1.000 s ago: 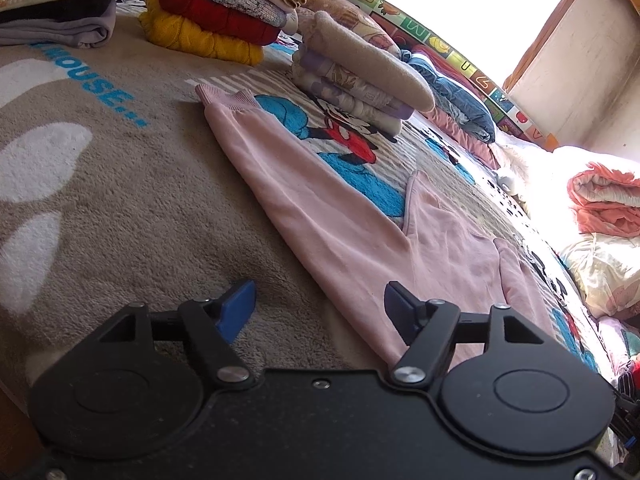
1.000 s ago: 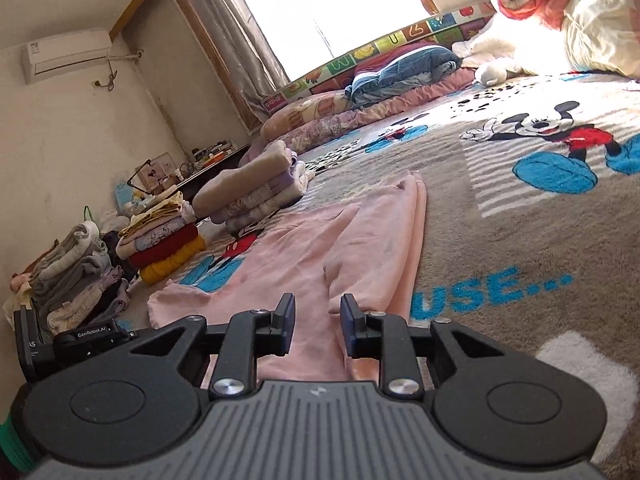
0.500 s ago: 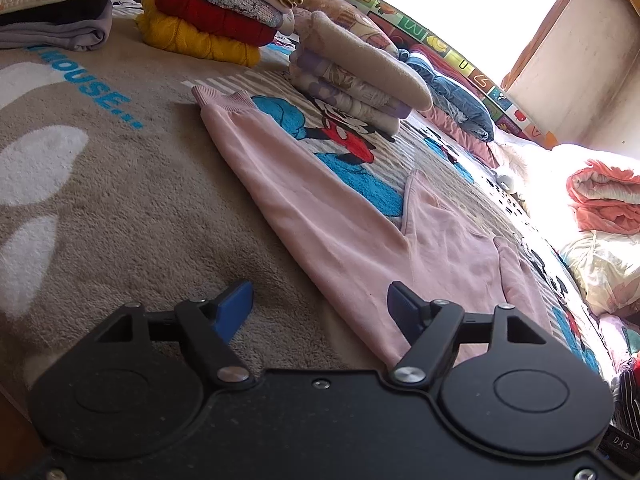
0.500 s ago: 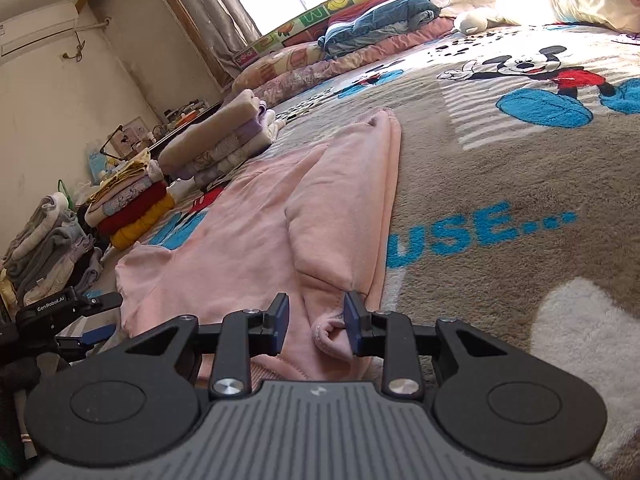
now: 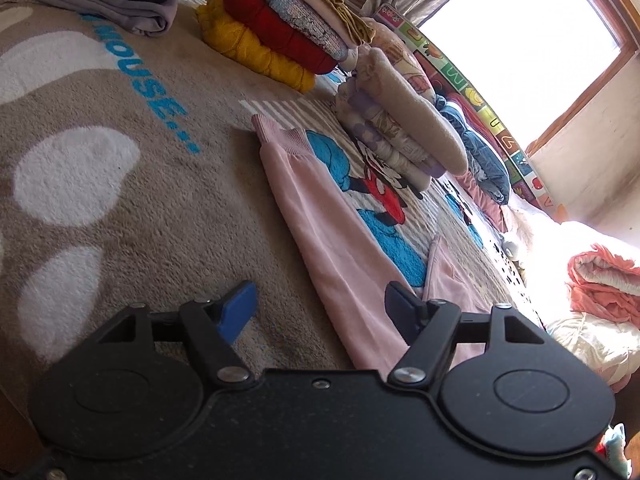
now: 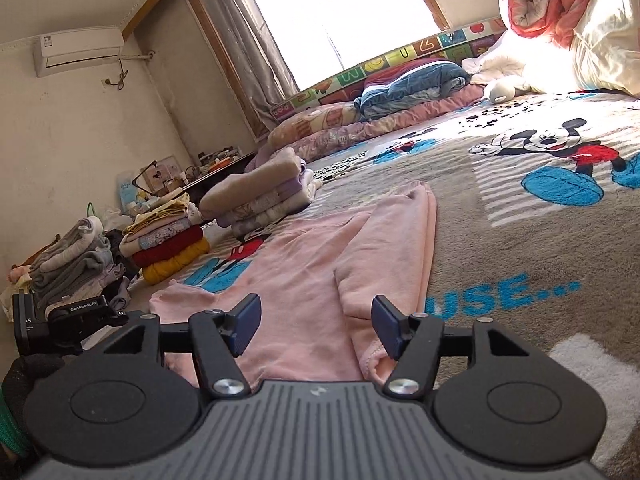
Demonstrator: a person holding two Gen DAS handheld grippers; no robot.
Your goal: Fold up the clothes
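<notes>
— Garment position? Pale pink fleece garment (image 6: 320, 256) lies flat on the beige cartoon-print plush blanket (image 5: 132, 240), a long ribbed-cuffed leg or sleeve stretched away from me.

— And your claws? My left gripper (image 5: 320, 308) is spread wide, empty, low over the pink edge. My right gripper (image 6: 316, 320) is also wide, empty, just above a rolled hem.

— Anything unclear? My own housings cut off the cloth's near edge. Folded clothing stacks (image 6: 168, 248) sit well apart; their lower layers blur together.
</notes>
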